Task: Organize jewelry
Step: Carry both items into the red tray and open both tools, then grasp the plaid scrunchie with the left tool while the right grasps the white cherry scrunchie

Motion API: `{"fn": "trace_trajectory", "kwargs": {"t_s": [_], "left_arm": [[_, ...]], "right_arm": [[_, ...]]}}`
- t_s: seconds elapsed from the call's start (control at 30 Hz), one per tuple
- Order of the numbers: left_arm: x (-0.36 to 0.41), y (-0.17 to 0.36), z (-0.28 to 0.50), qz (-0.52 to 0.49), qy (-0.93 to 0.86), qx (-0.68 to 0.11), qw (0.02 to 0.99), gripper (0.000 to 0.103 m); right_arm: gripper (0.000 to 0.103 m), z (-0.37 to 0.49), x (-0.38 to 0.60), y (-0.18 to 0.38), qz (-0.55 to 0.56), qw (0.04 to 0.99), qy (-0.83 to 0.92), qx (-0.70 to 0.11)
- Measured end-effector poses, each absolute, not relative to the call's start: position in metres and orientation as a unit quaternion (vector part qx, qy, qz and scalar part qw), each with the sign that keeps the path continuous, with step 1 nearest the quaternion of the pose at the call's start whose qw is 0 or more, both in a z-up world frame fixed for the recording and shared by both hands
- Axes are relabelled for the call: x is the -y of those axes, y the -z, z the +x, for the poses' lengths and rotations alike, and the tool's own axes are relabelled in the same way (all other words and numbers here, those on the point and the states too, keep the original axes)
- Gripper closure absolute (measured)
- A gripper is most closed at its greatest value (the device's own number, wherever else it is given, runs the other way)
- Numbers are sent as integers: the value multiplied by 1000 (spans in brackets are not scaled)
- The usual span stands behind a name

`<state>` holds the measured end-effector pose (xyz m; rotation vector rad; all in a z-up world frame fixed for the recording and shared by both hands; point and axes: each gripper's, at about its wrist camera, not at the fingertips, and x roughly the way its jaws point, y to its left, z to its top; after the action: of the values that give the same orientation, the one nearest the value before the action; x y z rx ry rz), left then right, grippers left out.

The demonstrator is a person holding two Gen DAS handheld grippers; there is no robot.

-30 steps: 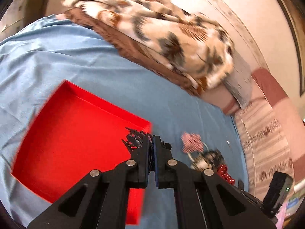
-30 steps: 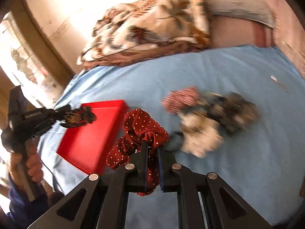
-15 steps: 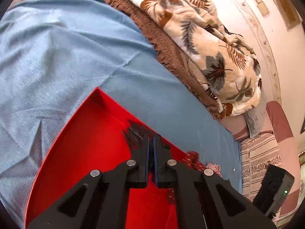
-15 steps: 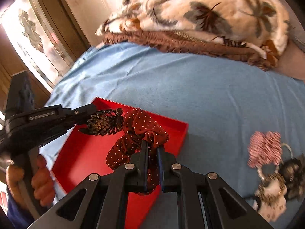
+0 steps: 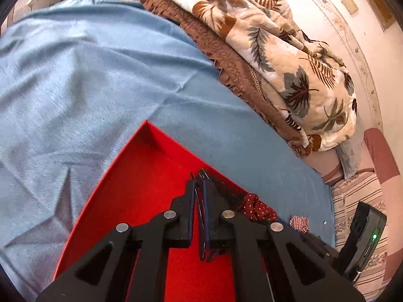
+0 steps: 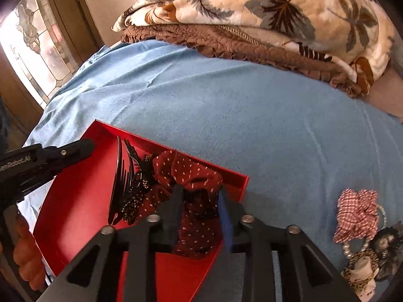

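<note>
Your right gripper (image 6: 199, 191) sits low in the middle of the right wrist view, over the near right corner of the red tray (image 6: 75, 201). Its jaws have just been opening. The dark red dotted scrunchie (image 6: 186, 171) lies between them on the tray floor, and the pads no longer look pressed on it.

Your left gripper (image 6: 85, 146) reaches in from the left edge of that view, with your hand (image 6: 27, 259) on its handle at the lower left. Its jaws have also just been opening and now stand only a narrow slit apart. Nothing is held between them. The black hair comb (image 6: 126, 176), set with dark stones, lies in the tray just right of its tips and apart from them. The comb's right side touches the scrunchie.

In the left wrist view the comb (image 5: 219, 188) shows just past the fingertips, against the tray's far wall. The scrunchie (image 5: 257, 206) is to its right.

The tray rests on the blue sheet (image 6: 252, 100) of the bed. Outside it, at the lower right, a red checked scrunchie (image 6: 357, 211), a pearl bracelet (image 6: 352, 248) and a leopard-print piece (image 6: 362, 269) lie bunched together on the sheet. A leaf-patterned blanket (image 6: 277, 7) is heaped along the top of the frame.
</note>
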<state>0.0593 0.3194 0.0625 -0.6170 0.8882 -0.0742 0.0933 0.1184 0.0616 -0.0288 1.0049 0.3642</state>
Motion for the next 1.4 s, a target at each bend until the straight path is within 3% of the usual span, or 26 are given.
{"fn": "trace_trajectory", "kwargs": {"t_s": [0.07, 0.13, 0.4, 0.53, 0.83, 1.17, 1.4], "left_arm": [[-317, -73, 51, -280, 23, -417, 864, 81], [-317, -84, 41, -268, 5, -407, 873, 58], [-299, -124, -8, -192, -57, -377, 904, 55], [-277, -139, -37, -148, -75, -361, 918, 50], [-211, -151, -89, -85, -71, -345, 932, 36], [-132, -136, -111, -32, -22, -376, 926, 35], [-98, -124, -122, 13, -12, -387, 922, 35]], "right_arm": [[64, 91, -117, -67, -16, 863, -172, -474], [62, 85, -112, -74, -14, 867, -171, -468], [59, 46, -83, -100, -3, 875, -173, -453], [51, 14, -55, -108, 3, 880, -167, -445], [49, -71, 40, -94, 39, 886, -109, -448], [48, -124, 140, -81, 113, 888, -20, -445], [43, -133, 154, -76, 126, 889, -5, -440]]}}
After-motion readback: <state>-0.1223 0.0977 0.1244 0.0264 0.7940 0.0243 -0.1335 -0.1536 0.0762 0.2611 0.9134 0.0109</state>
